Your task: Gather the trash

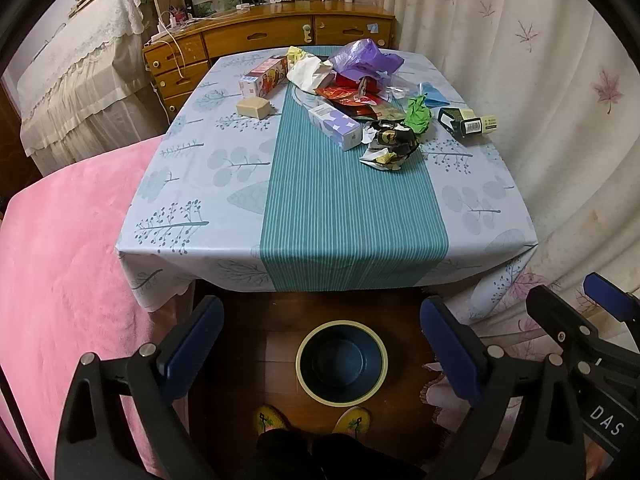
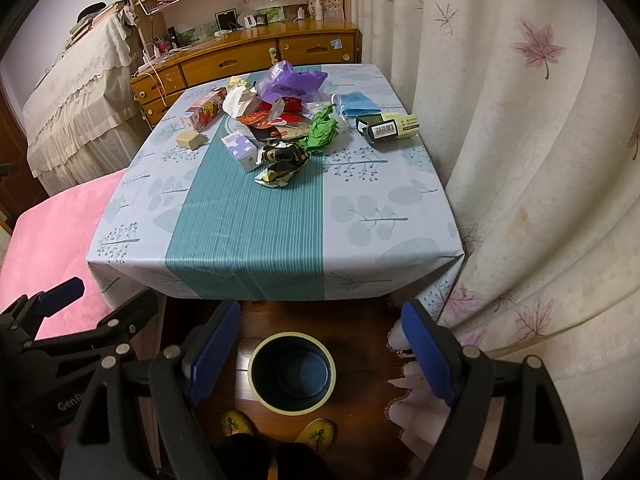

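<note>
Two wide-apart claws flank bin (image 1: 341,363); trash (image 1: 360,100) far across table (image 1: 200,200).

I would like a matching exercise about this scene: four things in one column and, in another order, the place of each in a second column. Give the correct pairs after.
Things:
1. bin
2. purple bag
3. beige block
4. dark box with barcode

Places:
A. on the table's right side, near the curtain
B. on the floor in front of the table
C. on the table's left side, apart from the pile
D. on top of the pile, at the far end

Pairs: 1-B, 2-D, 3-C, 4-A
</note>
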